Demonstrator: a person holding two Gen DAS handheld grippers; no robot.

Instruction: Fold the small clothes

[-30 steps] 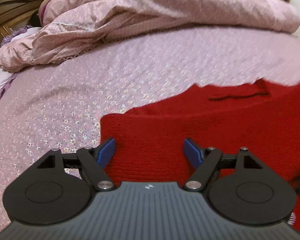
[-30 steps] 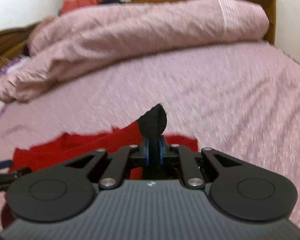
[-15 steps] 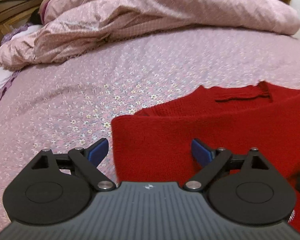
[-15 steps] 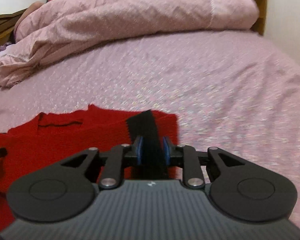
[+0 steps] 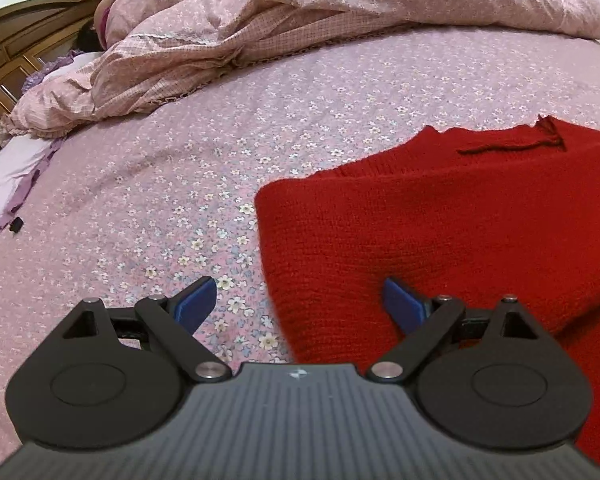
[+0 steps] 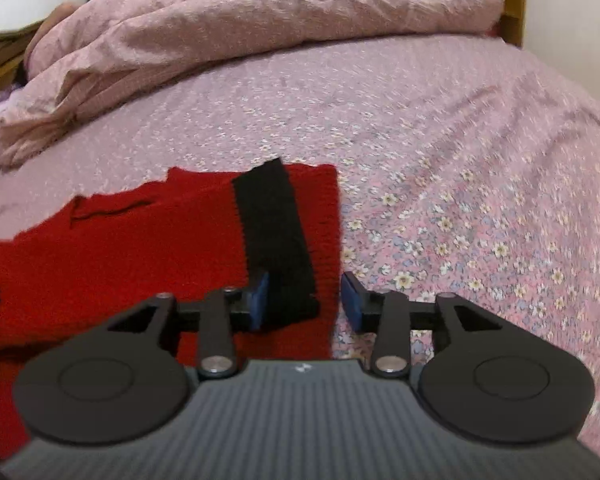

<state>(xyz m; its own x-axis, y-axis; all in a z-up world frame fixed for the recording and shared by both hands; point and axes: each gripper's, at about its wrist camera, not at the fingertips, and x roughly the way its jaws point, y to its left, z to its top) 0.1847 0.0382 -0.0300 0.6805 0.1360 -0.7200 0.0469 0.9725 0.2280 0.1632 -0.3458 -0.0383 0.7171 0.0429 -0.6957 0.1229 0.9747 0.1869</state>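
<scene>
A red knitted sweater [image 5: 440, 216] lies flat on the flowered pink bed sheet [image 5: 228, 152]. It also shows in the right wrist view [image 6: 132, 248], with a black knitted cuff [image 6: 272, 232] lying on its right side. My left gripper [image 5: 300, 300] is open and empty over the sweater's left edge. My right gripper [image 6: 305, 296] is open; the black cuff lies between its fingers, touching the left pad [image 6: 259, 300], not clamped.
A rumpled pink quilt [image 5: 300, 12] is piled along the far side of the bed. A wooden headboard [image 5: 16, 40] and a lilac pillow [image 5: 12, 172] are at the left. A wall [image 6: 572, 8] stands at the far right.
My right gripper opened and let go of the black cuff, which now lies flat on the sweater. My left gripper stayed open and shifted left toward the sweater's edge.
</scene>
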